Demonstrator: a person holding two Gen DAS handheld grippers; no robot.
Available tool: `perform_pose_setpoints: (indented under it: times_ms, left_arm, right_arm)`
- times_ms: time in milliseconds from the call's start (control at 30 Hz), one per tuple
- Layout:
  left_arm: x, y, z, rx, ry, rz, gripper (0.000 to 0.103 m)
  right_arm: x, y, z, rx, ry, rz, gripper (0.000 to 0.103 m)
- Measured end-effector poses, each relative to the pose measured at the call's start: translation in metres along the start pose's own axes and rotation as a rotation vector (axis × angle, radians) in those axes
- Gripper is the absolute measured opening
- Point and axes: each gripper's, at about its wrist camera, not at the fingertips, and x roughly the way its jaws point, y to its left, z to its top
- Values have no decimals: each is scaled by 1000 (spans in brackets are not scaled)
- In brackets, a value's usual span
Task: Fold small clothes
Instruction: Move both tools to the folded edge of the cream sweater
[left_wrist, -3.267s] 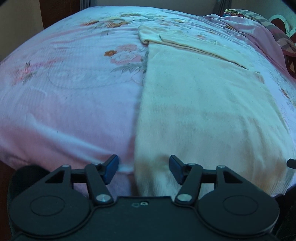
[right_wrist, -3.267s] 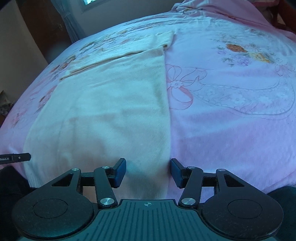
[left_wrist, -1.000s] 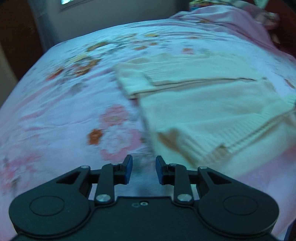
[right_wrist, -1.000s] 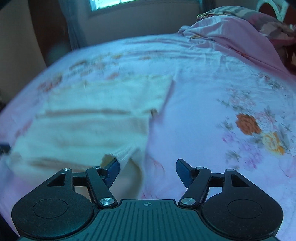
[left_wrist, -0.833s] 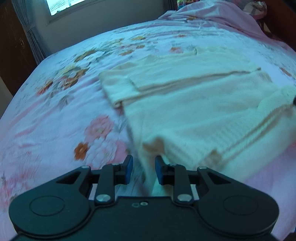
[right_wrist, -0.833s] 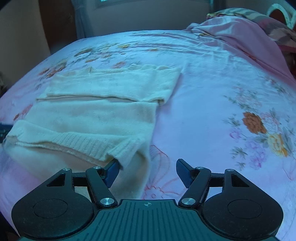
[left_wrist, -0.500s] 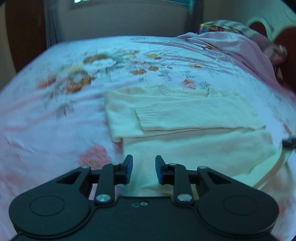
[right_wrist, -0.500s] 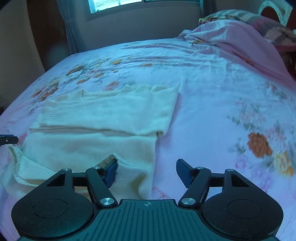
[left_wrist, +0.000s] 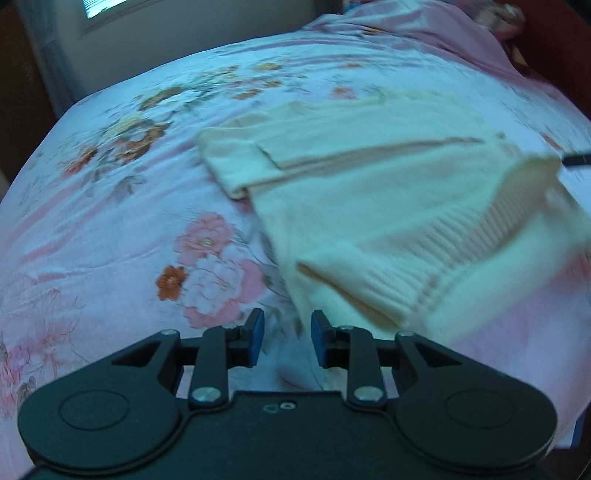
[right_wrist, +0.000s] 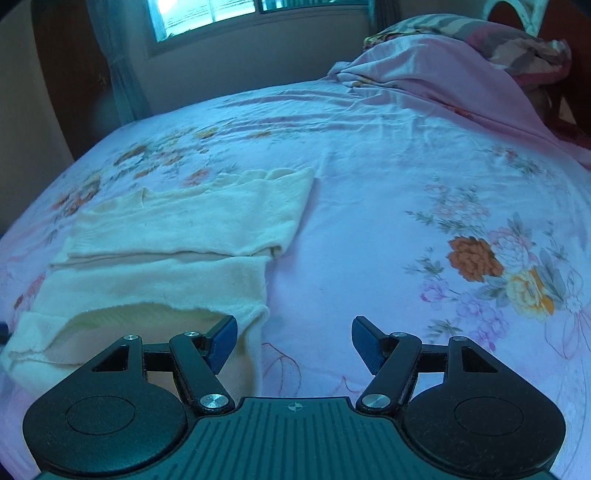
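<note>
**Nearest the cameras.** The left gripper (left_wrist: 286, 338) stood with its jaws drawn narrow, a slim gap showing between the blue pads. Pale cloth lay blurred just below that gap. Whether the pads pinched it could not be told. The right gripper (right_wrist: 293, 343) stood with its jaws wide and nothing between them. Its left pad (right_wrist: 221, 338) sat at the mouth of the hem, touching or just inside the cloth, without any pinch.

**Middle ground.** The cream knit sweater (left_wrist: 388, 192) lay on the pink floral bedsheet (left_wrist: 110, 221), towards the near edge of the bed. Its ribbed hem (left_wrist: 424, 273) was raised and curled back over the body, gaping open in the right wrist view, not pressed flat. The near corner sagged towards the left gripper.

**Farther back.** A sleeve (right_wrist: 192, 221) was already folded across the chest, lying flat and reasonably square. The collar end beyond it rested on the sheet. A rumpled pink cover (right_wrist: 424, 62) and a window (right_wrist: 207, 14) lay well apart from the work.

**Assessment.** The sleeve stage appeared complete. The bottom-to-top fold appeared begun but unfinished. The hem remained to be carried up over the sleeve, laid level, released and smoothed. The loose hold at the right corner risked an uneven fold.
</note>
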Motion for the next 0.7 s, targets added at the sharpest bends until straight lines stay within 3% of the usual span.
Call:
perform_pose_setpoints:
  times_ms: [300, 367, 533, 700]
  left_arm:
    - [16, -28, 21, 53, -35, -4, 25]
    - [18, -24, 30, -2, -47, -16, 26]
    - [21, 22, 53, -338, -94, -3, 27]
    - [15, 30, 47, -276, -69, 16, 29]
  right_arm:
    - [17, 20, -16, -138, 66, -5, 68]
    - [26, 28, -12, -155, 64, 6, 68]
    - [48, 36, 8, -133, 47, 8, 68]
    - [45, 32, 15, -106, 33, 27, 68]
